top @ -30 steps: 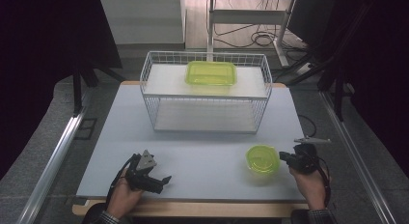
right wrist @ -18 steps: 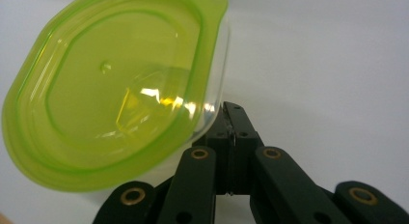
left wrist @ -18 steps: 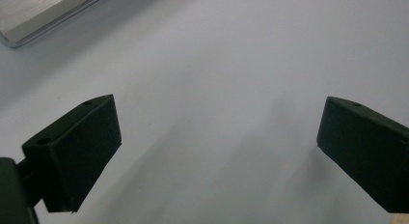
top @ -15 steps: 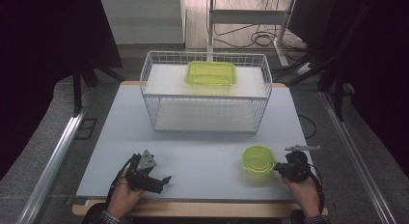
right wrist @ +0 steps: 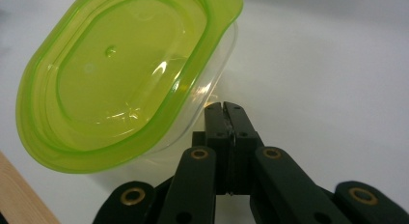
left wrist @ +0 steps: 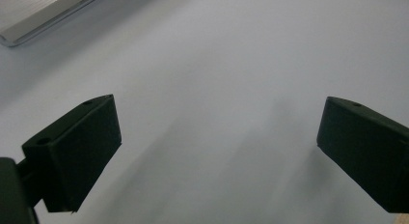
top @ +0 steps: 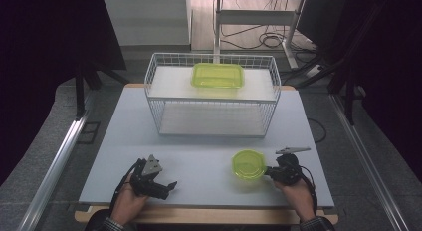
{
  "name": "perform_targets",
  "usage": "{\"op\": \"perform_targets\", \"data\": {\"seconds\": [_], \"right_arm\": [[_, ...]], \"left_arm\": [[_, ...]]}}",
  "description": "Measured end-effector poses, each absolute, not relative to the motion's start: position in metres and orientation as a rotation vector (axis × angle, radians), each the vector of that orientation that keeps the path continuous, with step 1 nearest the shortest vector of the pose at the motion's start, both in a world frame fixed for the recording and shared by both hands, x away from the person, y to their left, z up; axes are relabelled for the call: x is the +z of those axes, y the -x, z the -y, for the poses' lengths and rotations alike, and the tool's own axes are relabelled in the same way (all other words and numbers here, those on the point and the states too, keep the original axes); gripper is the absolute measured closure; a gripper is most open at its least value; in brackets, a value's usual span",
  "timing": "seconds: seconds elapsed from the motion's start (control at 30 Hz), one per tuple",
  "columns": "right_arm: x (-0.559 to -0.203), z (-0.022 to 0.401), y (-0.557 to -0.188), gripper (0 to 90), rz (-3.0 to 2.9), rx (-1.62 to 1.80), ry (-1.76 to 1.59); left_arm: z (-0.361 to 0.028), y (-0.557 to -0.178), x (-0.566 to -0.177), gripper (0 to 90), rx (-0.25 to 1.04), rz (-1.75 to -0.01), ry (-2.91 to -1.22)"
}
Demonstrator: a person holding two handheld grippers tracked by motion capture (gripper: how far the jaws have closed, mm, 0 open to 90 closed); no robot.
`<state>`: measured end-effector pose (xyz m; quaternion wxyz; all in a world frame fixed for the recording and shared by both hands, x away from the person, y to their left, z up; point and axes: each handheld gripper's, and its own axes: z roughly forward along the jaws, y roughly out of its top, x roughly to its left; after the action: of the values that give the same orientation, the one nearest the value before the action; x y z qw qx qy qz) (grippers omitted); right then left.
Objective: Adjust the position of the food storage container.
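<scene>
A small round clear container with a lime-green lid sits on the white table near the front right. My right gripper is shut with nothing between its jaws. Its closed tips rest against the container's clear side wall, just under the lid's rim. My left gripper lies near the front left edge of the table, held by a hand. It is open, with bare table between its jaws.
A white wire basket stands at the middle back of the table, with a rectangular green-lidded container at its far side. Dark floor and metal rails flank the table. A wooden edge runs along the front.
My right gripper has moved left and slightly down toward the front, and the round container has slid left along with it. The left gripper has stayed in place.
</scene>
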<state>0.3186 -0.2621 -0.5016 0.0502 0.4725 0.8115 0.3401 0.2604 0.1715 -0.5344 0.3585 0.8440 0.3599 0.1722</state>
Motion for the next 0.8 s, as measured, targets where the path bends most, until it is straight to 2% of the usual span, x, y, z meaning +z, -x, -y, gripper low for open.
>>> {"op": "perform_targets", "data": {"seconds": [0.33,0.8], "right_arm": [[-0.506,0.216,-0.327,88.8,-2.57,1.08,-1.33],[-0.51,0.178,-0.335,88.8,-2.645,1.096,-1.254]], "left_arm": [[-0.171,-0.261,-0.535,1.6,0.443,-0.93,-2.178],[-0.171,-0.26,-0.535,1.7,0.444,-0.927,-2.182]]}}
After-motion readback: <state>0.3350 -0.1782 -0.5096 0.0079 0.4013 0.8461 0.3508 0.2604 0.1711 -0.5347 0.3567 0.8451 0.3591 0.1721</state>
